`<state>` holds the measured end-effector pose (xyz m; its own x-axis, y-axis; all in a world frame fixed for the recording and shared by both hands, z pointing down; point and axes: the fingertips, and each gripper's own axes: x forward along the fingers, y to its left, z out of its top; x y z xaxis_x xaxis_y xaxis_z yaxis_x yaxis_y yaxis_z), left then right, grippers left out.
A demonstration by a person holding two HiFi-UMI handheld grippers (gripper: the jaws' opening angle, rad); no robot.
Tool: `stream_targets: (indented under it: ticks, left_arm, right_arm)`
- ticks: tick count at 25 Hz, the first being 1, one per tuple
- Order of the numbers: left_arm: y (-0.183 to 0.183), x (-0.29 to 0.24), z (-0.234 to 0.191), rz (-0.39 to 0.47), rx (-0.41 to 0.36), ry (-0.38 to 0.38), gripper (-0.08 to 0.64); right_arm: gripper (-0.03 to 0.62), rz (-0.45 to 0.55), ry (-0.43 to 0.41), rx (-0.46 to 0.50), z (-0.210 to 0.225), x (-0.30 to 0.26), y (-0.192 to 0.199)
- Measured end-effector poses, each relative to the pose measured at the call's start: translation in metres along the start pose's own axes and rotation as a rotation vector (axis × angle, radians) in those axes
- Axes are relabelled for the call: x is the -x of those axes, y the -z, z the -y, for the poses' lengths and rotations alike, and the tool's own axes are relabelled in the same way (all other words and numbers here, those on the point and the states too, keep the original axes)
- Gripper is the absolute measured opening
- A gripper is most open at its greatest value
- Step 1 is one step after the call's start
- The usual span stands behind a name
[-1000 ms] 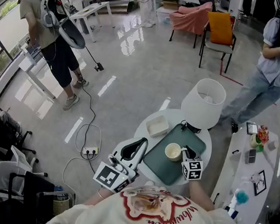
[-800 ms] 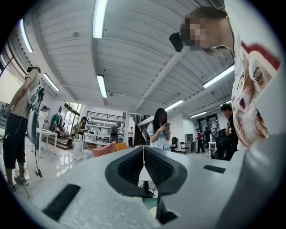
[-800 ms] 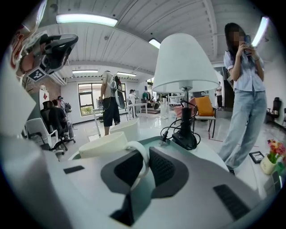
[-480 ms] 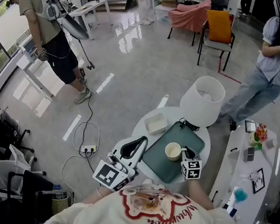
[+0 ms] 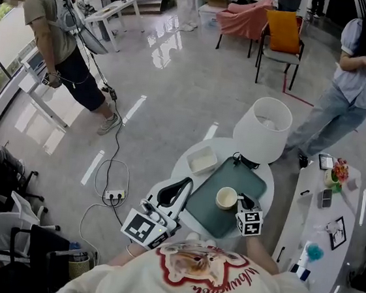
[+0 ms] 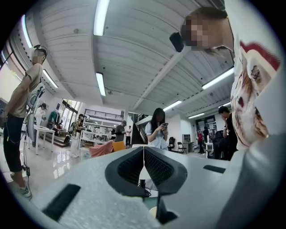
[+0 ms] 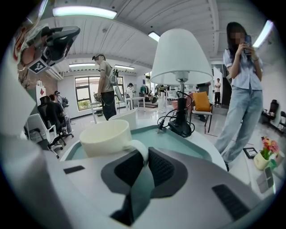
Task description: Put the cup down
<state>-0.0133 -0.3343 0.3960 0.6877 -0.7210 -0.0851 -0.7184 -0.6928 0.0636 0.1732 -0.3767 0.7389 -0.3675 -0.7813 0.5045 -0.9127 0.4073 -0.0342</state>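
A cream cup (image 5: pixel 226 197) stands upright on a green tray (image 5: pixel 232 174) on a small round white table. My right gripper (image 5: pixel 245 201) reaches it from the near right side. In the right gripper view the cup (image 7: pixel 107 136) fills the left middle, and its handle sits pinched between the tips of the right gripper (image 7: pixel 144 156). Whether the cup's base touches the tray (image 7: pixel 178 143) I cannot tell. My left gripper (image 5: pixel 176 194) hangs left of the tray with nothing in it. In its own view the left gripper (image 6: pixel 144 163) is shut, aimed across the room.
A white table lamp (image 5: pixel 261 130) with a black base and cord stands at the tray's far end. A white rectangular dish (image 5: pixel 202 160) lies left of the tray. A long white side table (image 5: pixel 328 251) with small items is at right. A person (image 5: pixel 347 89) stands beyond it.
The cup and both grippers keep their places. The person at the far left has stepped further left, and the head view has shifted slightly.
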Motion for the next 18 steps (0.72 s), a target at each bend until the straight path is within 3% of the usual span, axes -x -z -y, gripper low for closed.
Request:
stream_targets:
  ticks: [11, 18]
  left_arm:
    - [0.008, 0.000, -0.006, 0.000, -0.025, 0.005, 0.017]
    - [0.012, 0.002, -0.008, -0.004, 0.006, -0.004, 0.017]
  right_arm:
    - [0.051, -0.002, 0.012, -0.051, 0.002, 0.002, 0.007]
    - [0.052, 0.021, 0.067, -0.031, 0.001, 0.006, 0.000]
